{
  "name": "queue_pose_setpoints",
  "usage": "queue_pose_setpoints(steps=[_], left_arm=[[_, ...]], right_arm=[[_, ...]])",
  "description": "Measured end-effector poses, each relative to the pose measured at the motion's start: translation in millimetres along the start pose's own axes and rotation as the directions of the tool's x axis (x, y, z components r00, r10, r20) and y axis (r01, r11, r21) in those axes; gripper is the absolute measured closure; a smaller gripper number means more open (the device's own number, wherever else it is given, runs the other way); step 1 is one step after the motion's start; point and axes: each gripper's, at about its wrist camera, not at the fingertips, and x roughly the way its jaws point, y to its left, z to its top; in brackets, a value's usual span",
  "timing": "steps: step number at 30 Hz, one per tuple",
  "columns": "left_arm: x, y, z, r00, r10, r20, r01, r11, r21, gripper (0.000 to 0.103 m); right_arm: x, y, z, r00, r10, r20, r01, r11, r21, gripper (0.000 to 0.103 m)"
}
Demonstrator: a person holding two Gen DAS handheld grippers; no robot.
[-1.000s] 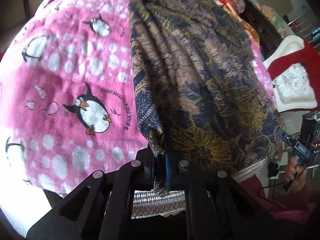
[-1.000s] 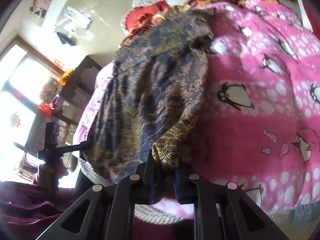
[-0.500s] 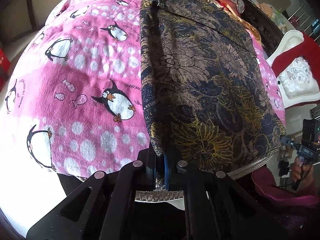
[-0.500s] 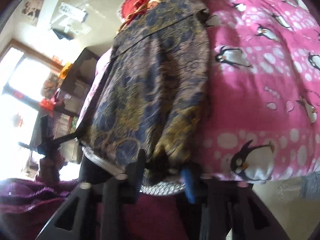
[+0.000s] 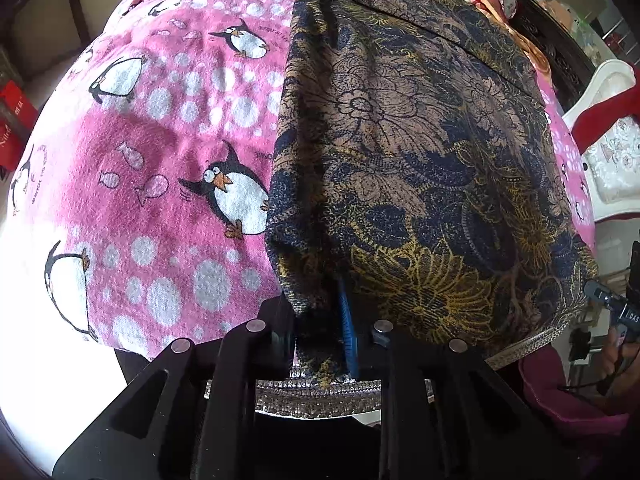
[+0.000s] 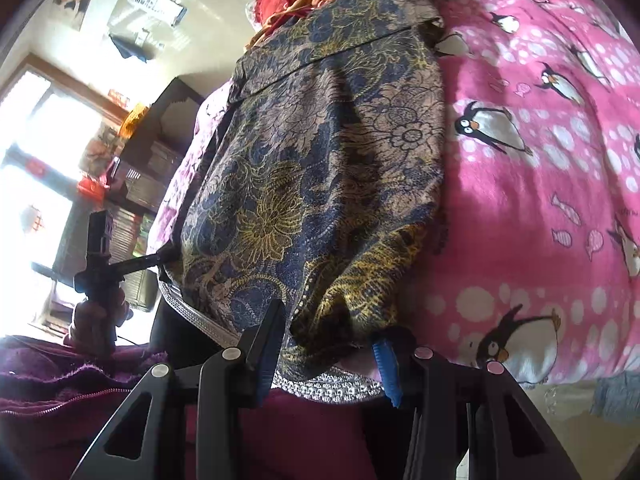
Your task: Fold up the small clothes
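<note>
One floral garment (image 5: 400,152) lies lengthwise, hem nearest.

- Your garment (image 5: 420,168) is dark navy with tan-brown outlined flowers and mustard-yellow blooms near its lower edge; you see the same print from the right wrist (image 6: 320,168).
- The blanket (image 5: 168,152) under it is bright pink with pale grey-white dots, black-and-white penguins with orange beaks and feet, and small fish outlines.
- Your left gripper (image 5: 320,332) is black with silver bolt heads and a blue pad.
- Your right gripper (image 6: 328,356) is black too, with blue pads.
- Your sleeve (image 6: 60,380) is dark magenta-purple.
- The trim (image 6: 328,388) along the bed edge is silver-grey woven.
</note>
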Motion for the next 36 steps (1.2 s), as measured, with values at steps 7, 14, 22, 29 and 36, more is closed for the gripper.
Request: queue_pose_setpoints(steps=[7,14,22,29,36], left_arm=[[2,-1,0,1.0,-0.008,-0.006,0.007,1.0,-0.003,0.08],[6,-6,-1,0.999,-0.033,-0.005,0.033,0.999,0.008,0.059],[1,-8,6,0.996,-0.081,-0.025,0.082,0.995,0.065,0.09],[-35,1,35,0.978,-0.188,0.086,0.187,0.982,0.025,0.094],[-60,-7,92,0.95,-0.183,0.251,0.181,0.983,0.034,0.095]], right_arm=[[6,1,3,1.0,0.006,-0.018,-0.006,1.0,0.012,0.062],[10,0,5,0.999,0.017,-0.033,-0.017,1.0,-0.004,0.062],[8,16,14,0.996,0.088,-0.009,-0.088,0.995,-0.051,0.083],[-23,26,51,0.982,0.132,0.133,-0.122,0.989,-0.077,0.085],[-45,24,111,0.96,0.108,0.259,-0.091,0.993,-0.074,0.086]])
